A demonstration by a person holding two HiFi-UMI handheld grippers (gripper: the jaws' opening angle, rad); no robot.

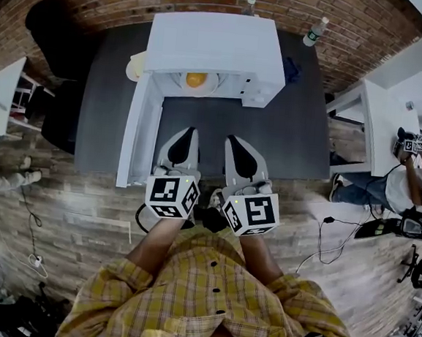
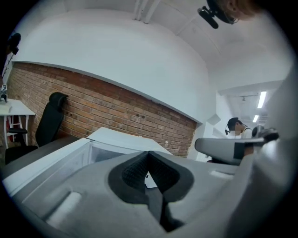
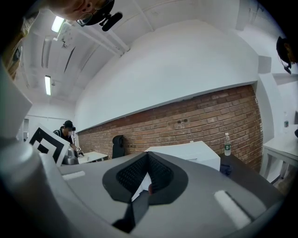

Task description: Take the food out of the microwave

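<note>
Yellow plaid shirt (image 1: 207, 296) fills the bottom of the head view, with 2 forearms running out to the 2 grippers.

Left gripper (image 1: 190, 131): jaws closed tip to tip, nothing between them. Confirmed in the left gripper view (image 2: 149, 153). Its marker cube (image 1: 172, 196) sits at the wrist end.

Right gripper (image 1: 233, 139): jaws also closed and empty in the right gripper view (image 3: 148, 154). Marker cube (image 1: 253, 213) behind it.

Both are side by side, close but not touching. They sit over the front part of the dark table (image 1: 287, 141) and point at the microwave (image 1: 214, 43).

Microwave door (image 1: 136, 139) is swung fully open to the left. The left gripper is just right of the door's free end.

Food (image 1: 195, 79) is a round orange-yellow item on a white plate (image 1: 214, 86), inside the cavity. It is well apart from both grippers, with bare table between.

Further out, 2 bottles stand at the back of the table, 1 at the right corner (image 1: 316, 31) and 1 behind the microwave (image 1: 249, 4). Brick wall (image 1: 137, 3) is behind them. Black office chair (image 1: 57, 33) is left of the table. Another person (image 1: 408, 185) is at a white desk on the right.
</note>
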